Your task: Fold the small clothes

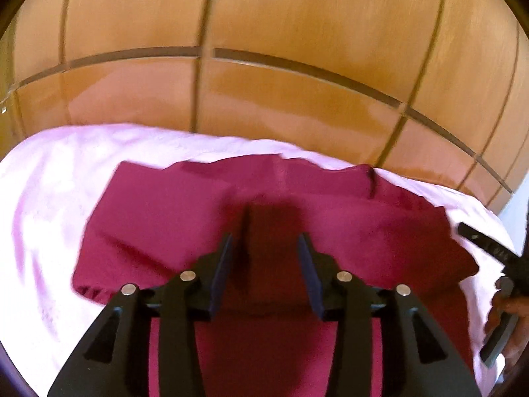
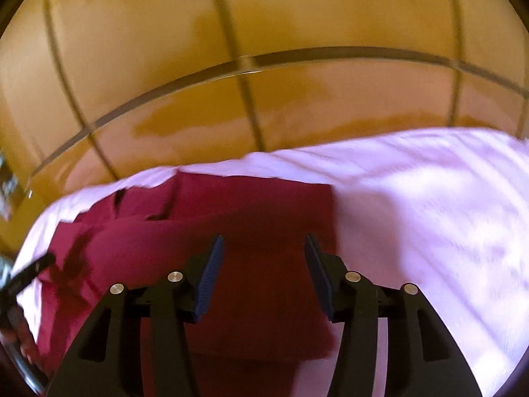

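Observation:
A dark red garment (image 1: 172, 218) lies spread on a pale pink sheet (image 1: 49, 205), with folds and creases along its far edge. My left gripper (image 1: 264, 241) is open and empty, hovering over the garment's middle. The right gripper shows at the right edge of the left wrist view (image 1: 489, 248), held by a hand. In the right wrist view the same garment (image 2: 258, 205) lies below my right gripper (image 2: 263, 243), which is open and empty above the garment's right part. The left gripper's finger (image 2: 33, 271) shows at the left edge there.
The pink sheet (image 2: 429, 205) covers a bed that ends at a glossy wooden panelled wall or wardrobe (image 1: 264, 66), also in the right wrist view (image 2: 264, 49). Bare sheet lies to the left and right of the garment.

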